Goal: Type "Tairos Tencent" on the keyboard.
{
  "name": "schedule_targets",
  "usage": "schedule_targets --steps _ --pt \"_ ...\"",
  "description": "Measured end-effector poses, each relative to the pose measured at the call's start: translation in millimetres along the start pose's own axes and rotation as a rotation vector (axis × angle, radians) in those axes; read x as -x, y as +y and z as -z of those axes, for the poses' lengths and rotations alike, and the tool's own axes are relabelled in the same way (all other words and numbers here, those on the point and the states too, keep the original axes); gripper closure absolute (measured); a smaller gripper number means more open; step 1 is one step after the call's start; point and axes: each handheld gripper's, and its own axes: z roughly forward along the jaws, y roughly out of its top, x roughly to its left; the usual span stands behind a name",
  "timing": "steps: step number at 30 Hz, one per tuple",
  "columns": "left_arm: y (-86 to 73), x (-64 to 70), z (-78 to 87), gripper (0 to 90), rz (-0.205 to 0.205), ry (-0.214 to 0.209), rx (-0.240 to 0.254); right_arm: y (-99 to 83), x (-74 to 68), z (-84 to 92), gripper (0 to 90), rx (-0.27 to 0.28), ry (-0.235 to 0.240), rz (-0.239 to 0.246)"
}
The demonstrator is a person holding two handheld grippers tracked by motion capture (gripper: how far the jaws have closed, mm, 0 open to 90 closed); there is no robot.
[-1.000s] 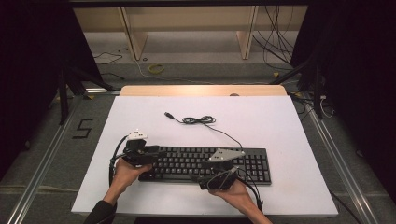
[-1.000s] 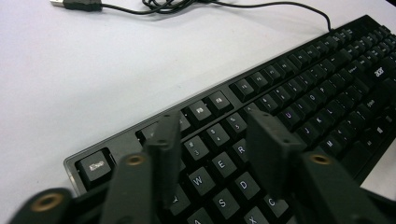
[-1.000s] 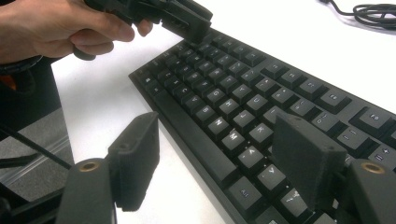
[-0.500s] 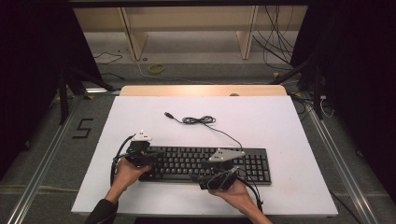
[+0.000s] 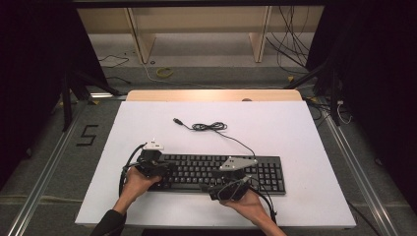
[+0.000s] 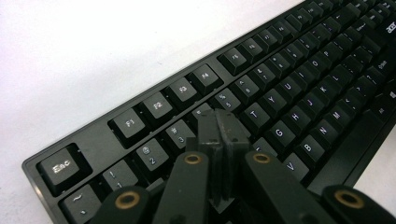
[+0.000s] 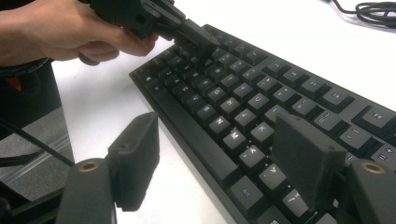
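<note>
From where I sit, the black keyboard (image 5: 216,172) lies flat near the front edge of the white table (image 5: 295,128), its cable (image 5: 211,127) coiled loose behind it. My worry is the keyboard skidding or a wrong key being struck: the left gripper (image 6: 219,122) comes down at a slant over the upper letter rows, so its blunt tip could catch two keys at once (nothing pins the board). Its jaws are pressed together, holding nothing, the tip at or just above the keys. The right gripper (image 7: 215,158) hangs with jaws spread wide over the keyboard's front edge, empty.
</note>
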Motion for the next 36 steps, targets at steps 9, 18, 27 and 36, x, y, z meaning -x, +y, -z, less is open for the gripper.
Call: schedule_targets --steps 9,18,27,36 --pt "-0.3 1.7 -3.2 88.9 0.005 -0.005 -0.015 0.1 -0.1 0.5 33.1 0.001 -0.001 -0.001" --pt "-0.4 2.0 -4.0 89.0 -0.001 -0.010 -0.019 0.2 -0.1 0.3 33.1 0.000 0.000 0.001" --pt "-2.2 4.3 -6.8 89.2 0.003 -0.005 -0.026 0.1 -0.7 0.2 33.0 -0.001 -0.002 0.004" --pt "-0.2 5.5 -1.4 87.5 0.003 -0.007 -0.005 0.4 -0.9 0.4 33.1 0.001 -0.001 0.003"
